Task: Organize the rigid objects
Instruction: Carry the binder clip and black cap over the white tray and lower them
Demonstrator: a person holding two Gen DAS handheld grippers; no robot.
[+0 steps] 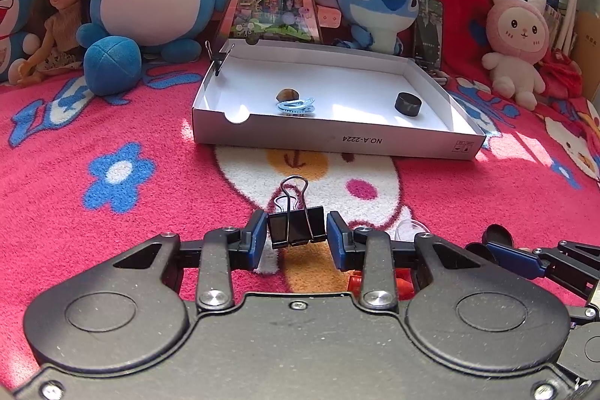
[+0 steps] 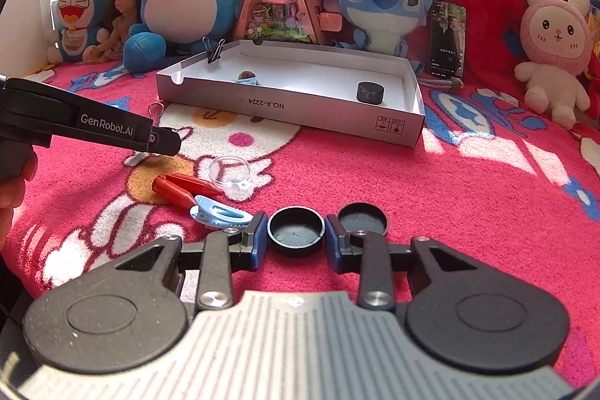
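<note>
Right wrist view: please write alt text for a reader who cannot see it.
The right gripper closes on a round black plastic cap lying on a red patterned blanket, with a second black cap just beside it. Behind stands a shallow white cardboard box and a row of plush toys; the left gripper reaches in from the left.

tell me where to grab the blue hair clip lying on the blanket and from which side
Take the blue hair clip across its narrow width, near the rounded hinge end, coming down from above. It lies flat on the blanket, long axis left to right, so its long sides are the only faces the jaws can close on. The red clips lie close behind, so stay clear of that side.
</note>
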